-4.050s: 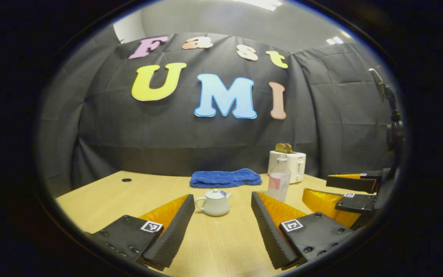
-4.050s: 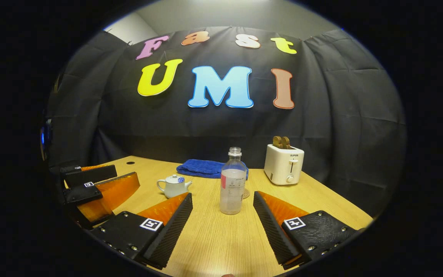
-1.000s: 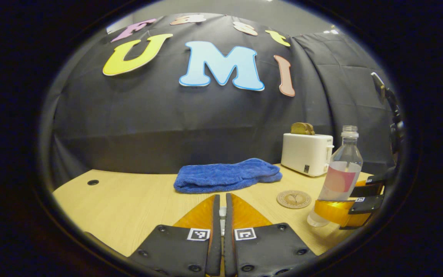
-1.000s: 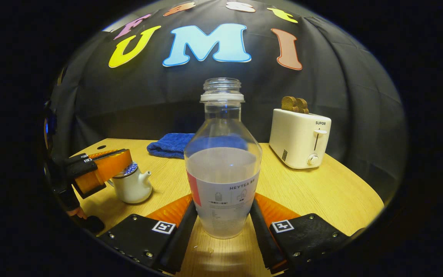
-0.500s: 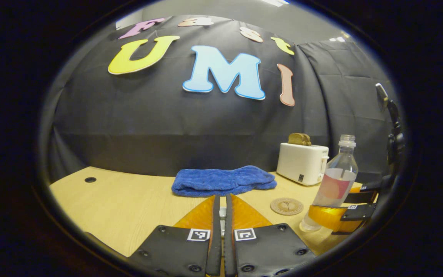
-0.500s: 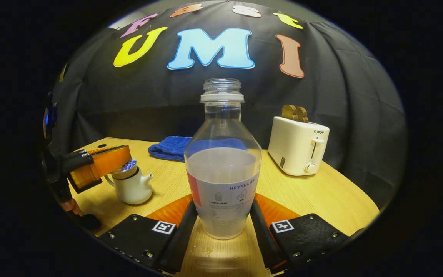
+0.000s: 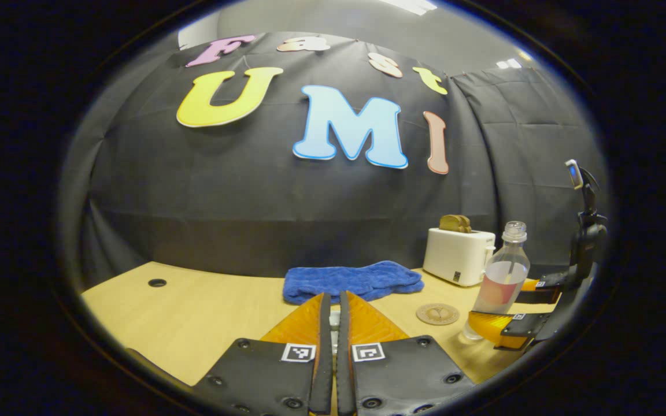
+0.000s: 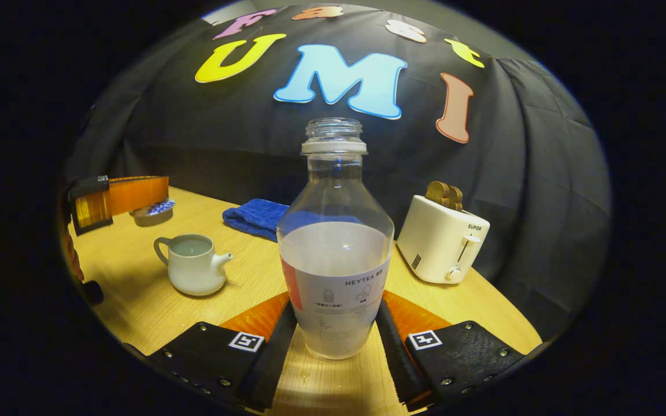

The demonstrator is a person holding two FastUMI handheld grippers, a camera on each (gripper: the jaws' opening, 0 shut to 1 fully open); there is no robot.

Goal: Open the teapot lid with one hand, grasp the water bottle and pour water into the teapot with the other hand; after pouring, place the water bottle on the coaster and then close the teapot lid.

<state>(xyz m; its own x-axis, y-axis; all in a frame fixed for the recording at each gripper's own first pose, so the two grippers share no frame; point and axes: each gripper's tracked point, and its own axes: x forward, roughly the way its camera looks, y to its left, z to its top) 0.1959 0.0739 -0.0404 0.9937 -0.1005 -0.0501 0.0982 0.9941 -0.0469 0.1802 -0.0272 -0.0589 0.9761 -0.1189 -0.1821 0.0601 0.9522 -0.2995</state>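
Two hand-held grippers are at work, and both have a hold on something. The left hand-held gripper (image 8: 136,199) pinches the teapot lid (image 8: 151,211), which half a second ago sat just above the teapot's mouth; now it hangs well clear, up and off to the far left of the teapot (image 8: 194,264). The teapot stands open on the desk (image 8: 240,271), spout toward the water bottle. In the left gripper view the fingers (image 7: 322,341) are pressed almost together, a sliver of the lid's knob showing in the slit between them.

The right hand-held gripper (image 8: 334,323) clamps the lower body of the water bottle (image 8: 336,254), which is upright, uncapped and about half full. In the left gripper view that bottle (image 7: 498,280) has drawn farther off than a moment before. The coaster (image 7: 437,314) lies bare just beside it, with a blue towel (image 7: 351,280) and a white toaster (image 7: 458,255) behind.
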